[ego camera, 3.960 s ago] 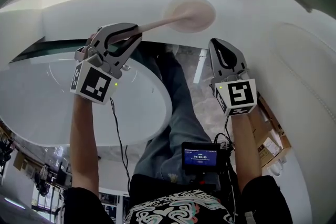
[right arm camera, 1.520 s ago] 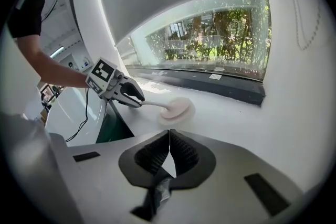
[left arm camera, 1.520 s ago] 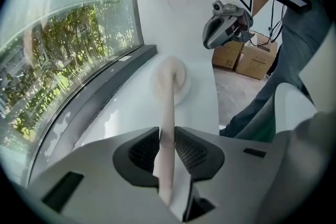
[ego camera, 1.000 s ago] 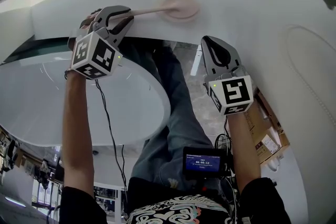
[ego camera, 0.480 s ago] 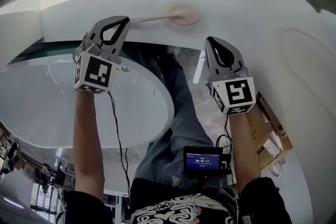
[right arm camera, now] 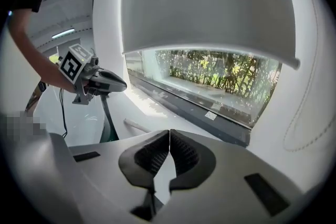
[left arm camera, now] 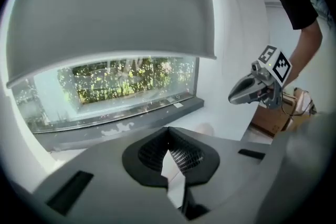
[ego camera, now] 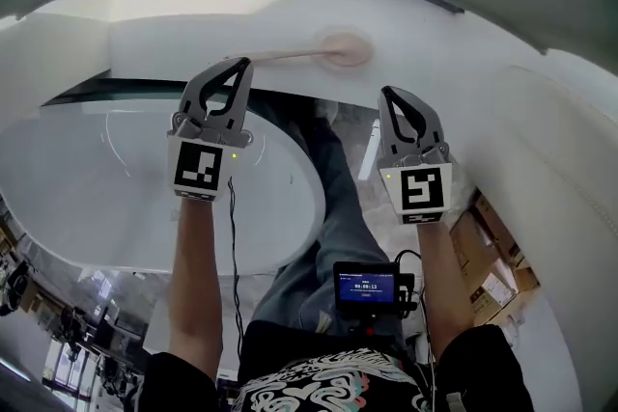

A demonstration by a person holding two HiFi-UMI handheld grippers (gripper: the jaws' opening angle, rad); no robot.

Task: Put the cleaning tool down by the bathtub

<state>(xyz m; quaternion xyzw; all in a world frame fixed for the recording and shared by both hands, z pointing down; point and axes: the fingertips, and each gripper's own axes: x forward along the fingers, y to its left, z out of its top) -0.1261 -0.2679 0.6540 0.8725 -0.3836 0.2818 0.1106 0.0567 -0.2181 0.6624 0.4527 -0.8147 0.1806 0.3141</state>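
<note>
Since a second ago the left gripper (ego camera: 238, 66) has let go of the tool (ego camera: 340, 49) and drawn back toward the person. The tool, then held by its handle, now lies alone on the far ledge (ego camera: 183, 39).

That white ledge runs along the far side of the bathtub (ego camera: 106, 207), under a window, and it is the widest flat surface near the tub. It looks like a sensible place to leave the tool. Both grippers hang over the gap between tub and ledge, apart from everything, the left one near the handle's end and the right gripper (ego camera: 394, 94) further right. Each gripper's own view shows the padded jaws closed tip to tip with nothing between them, so both are clenched and empty. I judge this a resting pose after the release, with the put-down itself done. The tool lies flat, its round pale pad to the right and its thin handle pointing left along the ledge. It lies beside the tub, not in it. Lying like that it should stay put, though the handle runs close to the ledge's near edge.

The bathtub, the big white oval at near left, holds nothing that can be seen. Only the left gripper's cable (ego camera: 232, 227) hangs in front of it. A box (ego camera: 492, 232) stands on the floor at near right, against the curved wall. What it holds cannot be made out.
</note>
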